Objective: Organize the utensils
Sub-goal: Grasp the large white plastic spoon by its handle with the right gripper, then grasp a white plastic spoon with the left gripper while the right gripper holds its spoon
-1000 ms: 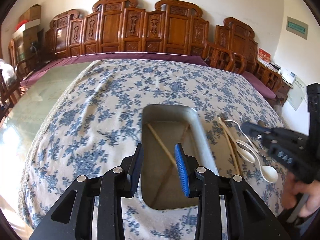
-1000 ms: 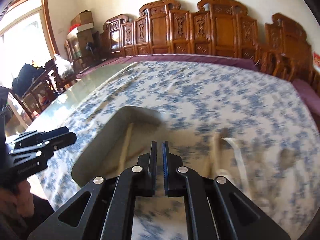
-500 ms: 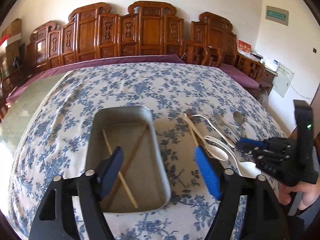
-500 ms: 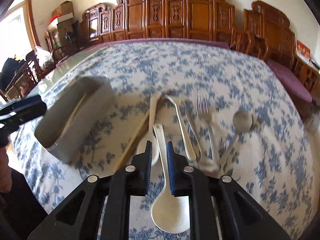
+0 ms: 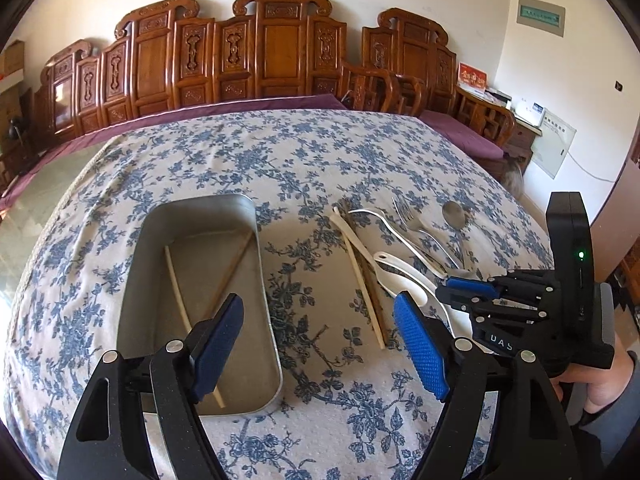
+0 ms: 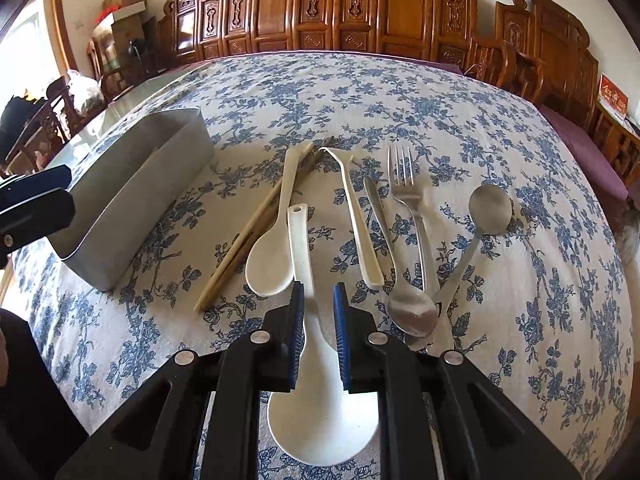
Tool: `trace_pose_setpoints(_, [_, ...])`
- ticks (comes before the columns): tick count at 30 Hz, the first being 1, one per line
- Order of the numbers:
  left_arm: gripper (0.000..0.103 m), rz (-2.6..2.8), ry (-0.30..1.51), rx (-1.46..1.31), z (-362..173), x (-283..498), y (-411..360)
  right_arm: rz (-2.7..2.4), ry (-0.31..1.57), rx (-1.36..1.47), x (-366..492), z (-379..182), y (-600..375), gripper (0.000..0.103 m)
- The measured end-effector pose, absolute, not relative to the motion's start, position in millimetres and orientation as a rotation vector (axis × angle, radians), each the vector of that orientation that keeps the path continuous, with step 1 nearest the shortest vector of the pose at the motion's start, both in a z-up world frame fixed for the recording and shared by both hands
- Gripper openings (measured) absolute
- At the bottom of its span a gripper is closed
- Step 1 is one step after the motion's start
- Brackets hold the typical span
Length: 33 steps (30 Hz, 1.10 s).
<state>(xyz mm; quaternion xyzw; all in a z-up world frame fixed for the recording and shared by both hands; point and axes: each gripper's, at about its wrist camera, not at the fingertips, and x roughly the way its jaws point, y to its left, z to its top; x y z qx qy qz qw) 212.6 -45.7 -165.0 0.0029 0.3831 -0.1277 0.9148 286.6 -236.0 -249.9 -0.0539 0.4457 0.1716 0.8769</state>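
Claws over the spoon row, tray off to one side

Right claw [image 6: 319, 308] sits low over the big white spoon [image 6: 316, 368], jaws parted a little w/ the spoon's neck showing in the gap between the blue pads; pads not touching it as far as the view shows. Bowl of that spoon lies under the claw body, handle runs fwd past the tips. Just left of the tips: smaller white spoon [image 6: 272, 252], bowl near, handle away. Further left, pair of chopsticks [image 6: 248, 240] lying diagonal on the cloth. Just right of the tips: white curved-handle spoon [image 6: 356, 220], then a steel spoon [image 6: 408, 308], a fork [image 6: 408, 200] w/ tines pointing away, and a steel ladle-type spoon [image 6: 488, 208] furthest right. Far left and ahead: metal tray [image 6: 132, 208].

Left claw [image 5: 320, 344] is spread wide, nothing between the pads. Its left finger overlaps the tray's [image 5: 264, 280] near end in view; right finger points at bare floral tablecloth [image 5: 312, 168] beside the chopsticks [image 5: 366, 280]. Inside the tray, two more chopsticks [image 5: 180, 296] lie crossed. Beyond the table, carved wooden chairs [image 5: 280, 52] line the wall.
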Motion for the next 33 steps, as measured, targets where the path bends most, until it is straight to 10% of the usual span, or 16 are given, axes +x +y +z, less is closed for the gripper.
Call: trace_pose_setpoints(33, [0.074,-0.282,0.864,0.075,-197,212,-101,0.372,0.896,-0.022,289,-227,-273,0.011])
